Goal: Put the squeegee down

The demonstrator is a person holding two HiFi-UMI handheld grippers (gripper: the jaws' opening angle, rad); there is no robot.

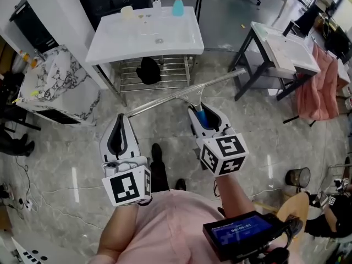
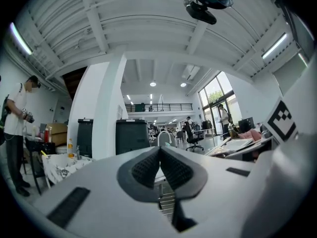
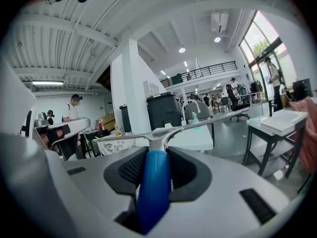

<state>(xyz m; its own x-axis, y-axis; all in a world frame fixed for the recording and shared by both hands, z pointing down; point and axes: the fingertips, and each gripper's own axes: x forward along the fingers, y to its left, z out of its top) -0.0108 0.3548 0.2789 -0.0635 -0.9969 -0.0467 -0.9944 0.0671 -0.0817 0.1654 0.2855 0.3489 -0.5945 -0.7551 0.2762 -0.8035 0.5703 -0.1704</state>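
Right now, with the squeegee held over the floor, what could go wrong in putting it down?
The right tongs grip the squeegee only by its blue handle; the long blade could swing or slip.
The blade reaches wide; its end may knock the black stand.
On the sink, it could hit the spray bottle.

A washbasin (image 1: 126, 43) stood far centre, a spray bottle (image 1: 177, 4) and cup (image 1: 127, 11) on its far edge, the squeegee (image 1: 187, 92) nearer. Counter (image 1: 60, 84) left, table (image 1: 289, 51) right, bin (image 1: 297, 177) near right.
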